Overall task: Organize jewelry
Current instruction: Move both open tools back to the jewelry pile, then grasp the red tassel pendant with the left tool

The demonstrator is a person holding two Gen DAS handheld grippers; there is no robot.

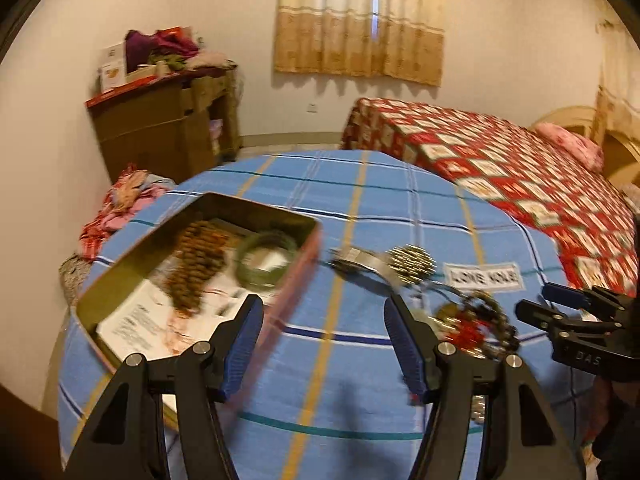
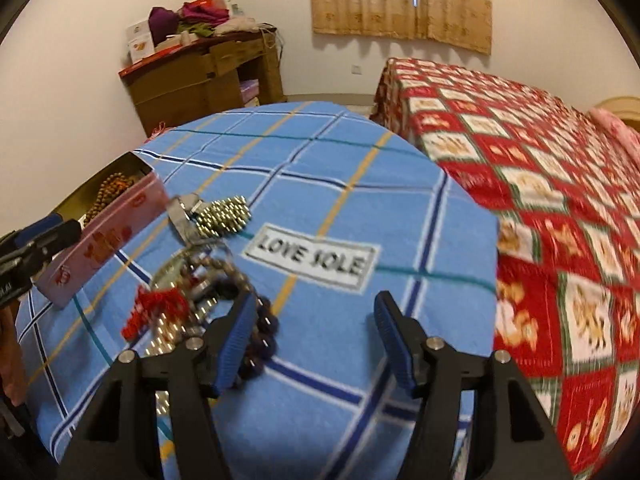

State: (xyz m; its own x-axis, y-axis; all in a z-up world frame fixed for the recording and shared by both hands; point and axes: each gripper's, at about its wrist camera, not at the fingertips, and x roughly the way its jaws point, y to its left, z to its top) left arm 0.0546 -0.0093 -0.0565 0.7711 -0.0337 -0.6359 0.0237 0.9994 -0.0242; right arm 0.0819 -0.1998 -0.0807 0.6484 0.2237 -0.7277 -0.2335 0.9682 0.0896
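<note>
The worktop (image 1: 352,360), draped in a blue plaid cloth, carries everything. Ahead and to the left of the left gripper (image 1: 324,344) sits an open tin box (image 1: 296,264) already holding a brown bead strand (image 1: 196,264) and a green bangle (image 1: 264,260). The loose jewelry pile (image 2: 192,300) lies just left of the right gripper (image 2: 316,336), its dark beads touching the left finger; beyond it rest a metal cuff (image 2: 182,216) and a gold beaded piece (image 2: 224,216). Both grippers stand well open with nothing between the jaws. The pile looks light, limp and tangle-prone, so a pinch on a thick bead run should hold better than one on thin chain; the rigid cuff may slip.
</note>
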